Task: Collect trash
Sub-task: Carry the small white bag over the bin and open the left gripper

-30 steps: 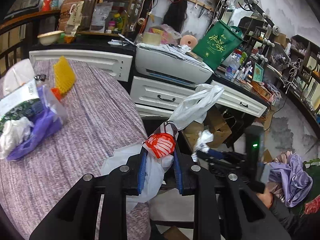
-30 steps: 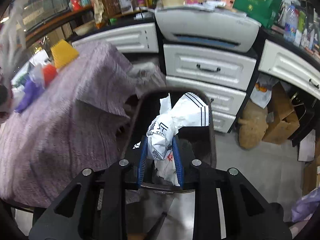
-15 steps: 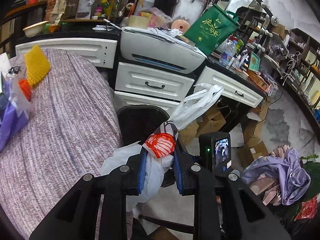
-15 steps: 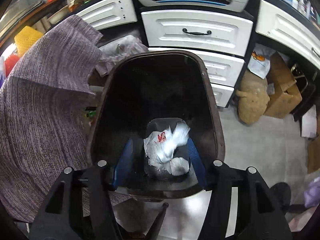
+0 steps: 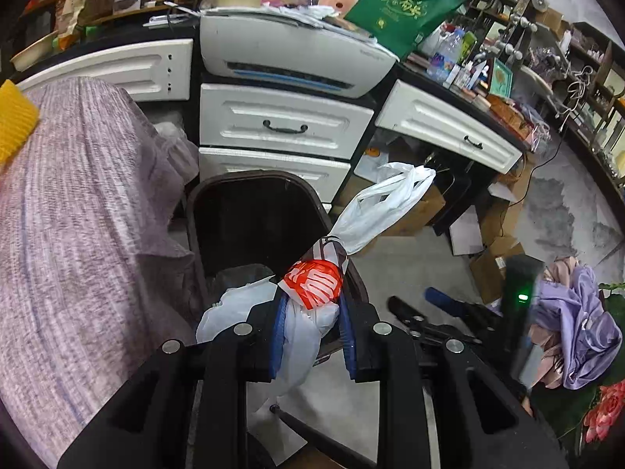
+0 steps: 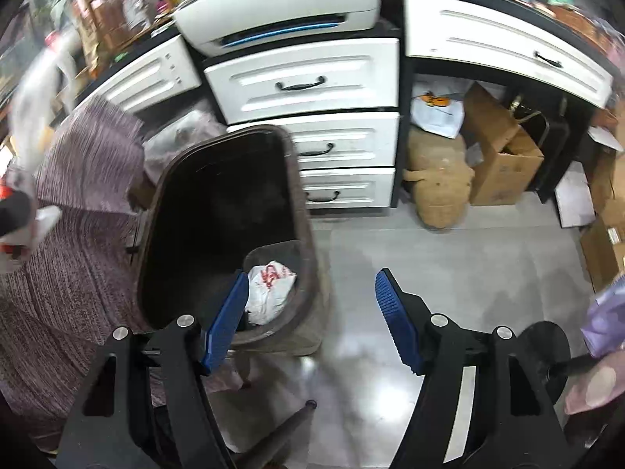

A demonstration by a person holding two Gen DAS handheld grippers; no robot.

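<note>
Left wrist view: the left tool [image 5: 311,314] is clamped on a white plastic bag [image 5: 302,328]. A red-printed knot of the bag bulges just above the blue pads [image 5: 278,332], and its white handles trail up and to the right. The bag is held over the near rim of a dark bin [image 5: 250,211], which stands on the floor in front of white drawers [image 5: 285,125]. A printer [image 5: 289,52] is seen on top of the drawers, with a green bag [image 5: 402,4] behind it. A purple cloth [image 5: 78,211] covers the counter on the left, and a yellow object [image 5: 13,125] lies at its far edge. The right tool [image 5: 437,308] is seen low on the right, beside a lilac cloth [image 5: 578,324] on the floor.

Right wrist view: the right tool [image 6: 312,316] is opening, its blue pads [image 6: 226,320] set wide apart with nothing between them. A crumpled white wrapper [image 6: 269,289] with red print lies at the bottom of the bin [image 6: 156,203], just beyond the left pad. Cardboard boxes [image 6: 500,148] and a tan sack [image 6: 441,183] are seen under the counter to the right of the drawers [image 6: 312,78]. The held bag [image 6: 35,117] appears blurred at the left edge.
</note>
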